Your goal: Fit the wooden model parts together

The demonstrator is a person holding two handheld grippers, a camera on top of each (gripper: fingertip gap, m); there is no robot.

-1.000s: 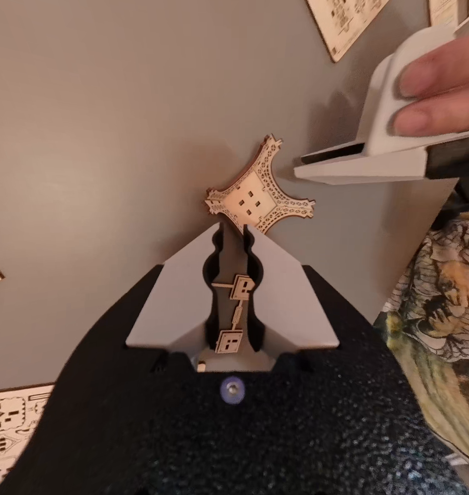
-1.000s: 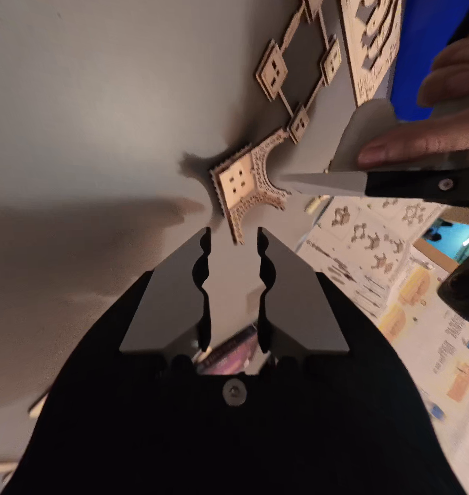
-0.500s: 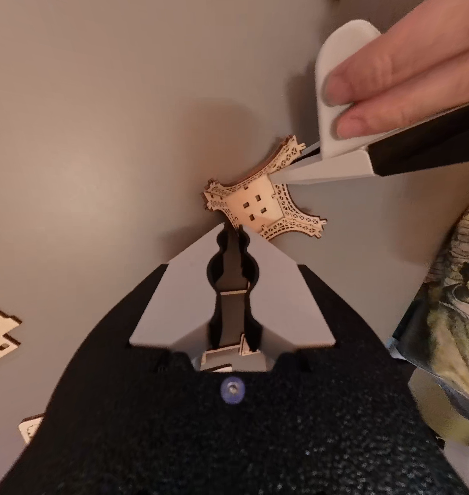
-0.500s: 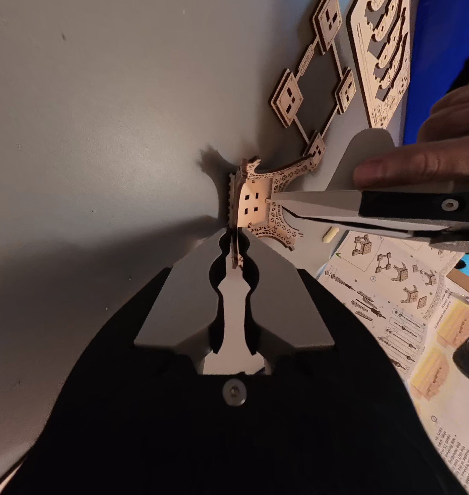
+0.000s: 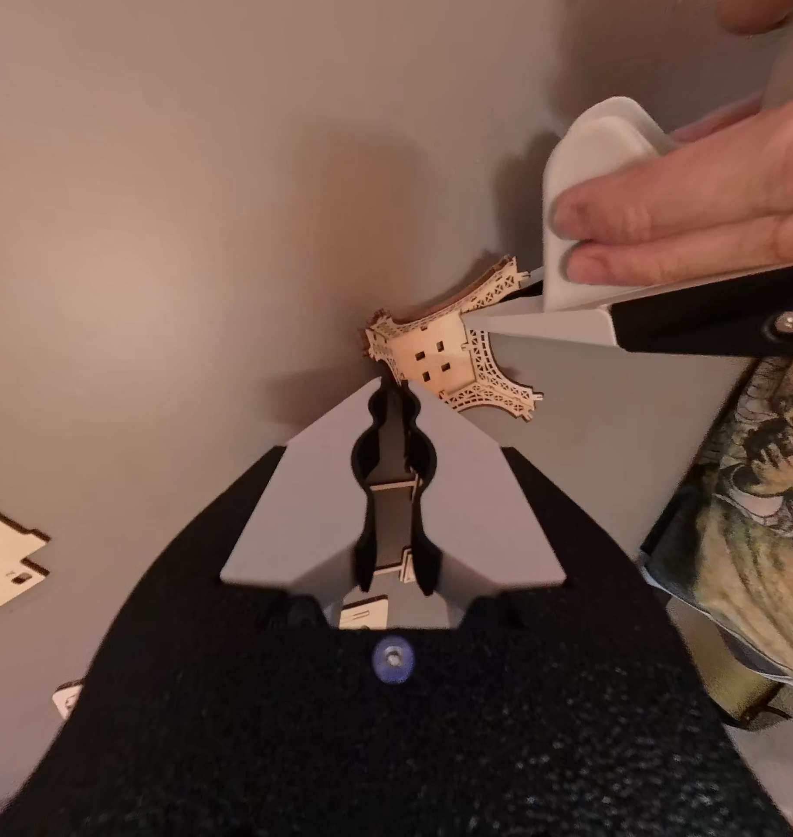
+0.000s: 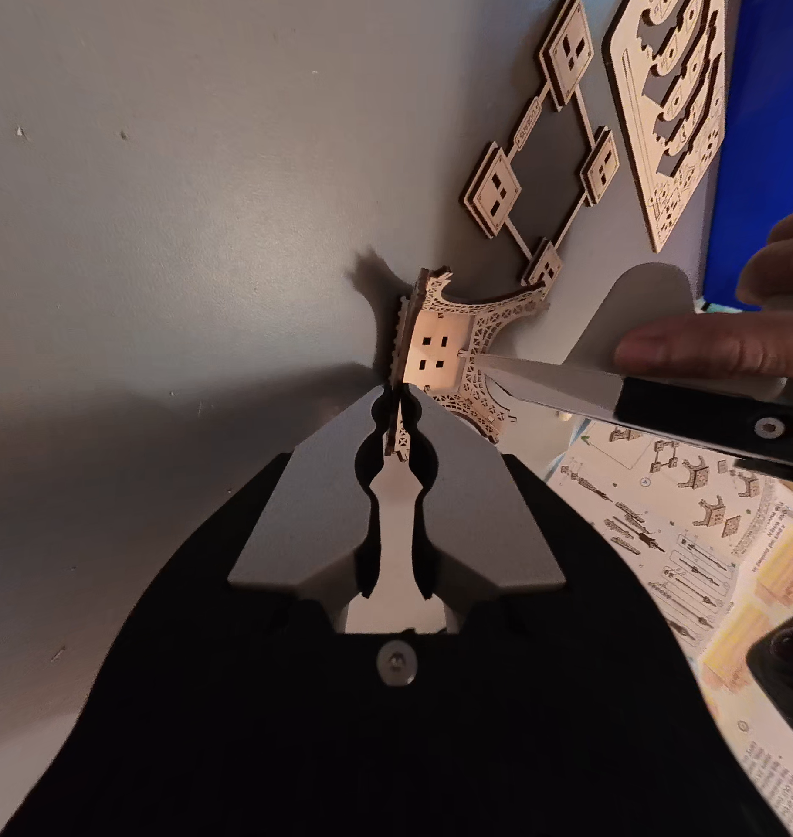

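The left hand-held gripper (image 5: 395,385) is clamped on one lattice leg of the wooden tower base (image 5: 444,358), its two grey fingers closed together at the tips with the leg pinched between them. A second ago it already held this leg, but the base lay flatter to the camera; now the base is turned so its square plate with four small slots faces up and to the right. The right hand-held gripper (image 6: 397,390) is likewise clamped on a leg of the same wooden tower base (image 6: 435,353). A second ago its fingers stood well apart just short of the piece; half a second ago they had closed on it, and they hold it now with the leg running down between the pads.

So the base hangs between both tools, above the grey tabletop (image 5: 159,226), casting a dark shadow just behind it. In the left wrist view the right tool reaches in from the right, a person's hand (image 5: 702,217) wrapped on its white grip; earlier that tool hovered off to the right, apart from the piece.

Beyond the right tool's tips, up and to the right, a wooden frame of square parts (image 6: 539,154) lies flat, with a cut-out wooden sheet (image 6: 657,113) past it. An instruction sheet (image 6: 684,543) lies to the right. A patterned cloth (image 5: 757,521) sits right of the left tool.
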